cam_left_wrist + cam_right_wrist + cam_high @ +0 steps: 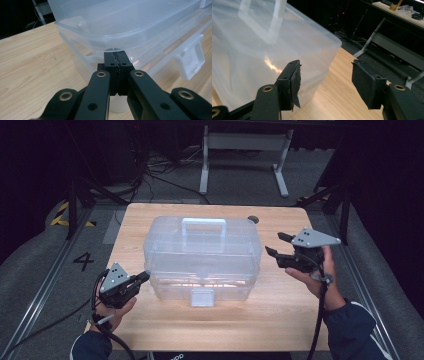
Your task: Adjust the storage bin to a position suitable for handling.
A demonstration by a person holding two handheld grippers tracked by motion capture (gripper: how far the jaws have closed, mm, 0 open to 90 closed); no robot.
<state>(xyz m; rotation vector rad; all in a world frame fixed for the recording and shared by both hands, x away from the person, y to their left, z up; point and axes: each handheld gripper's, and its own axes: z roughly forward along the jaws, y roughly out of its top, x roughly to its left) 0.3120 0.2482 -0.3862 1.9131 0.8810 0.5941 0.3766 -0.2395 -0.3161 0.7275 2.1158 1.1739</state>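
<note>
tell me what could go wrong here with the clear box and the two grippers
The left gripper, jaws shut, pushes against the clear box under its lid rim; more push could slide it across the table. The right gripper is open beside the box, holding nothing; its worn pads might slip on the smooth wall.

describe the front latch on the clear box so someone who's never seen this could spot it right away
Start at the wooden table and find the big clear plastic box in its middle. On the side facing the person, low and centred, hangs the latch: a small frosted square flap, unlike the arched handle on the lid.
</note>
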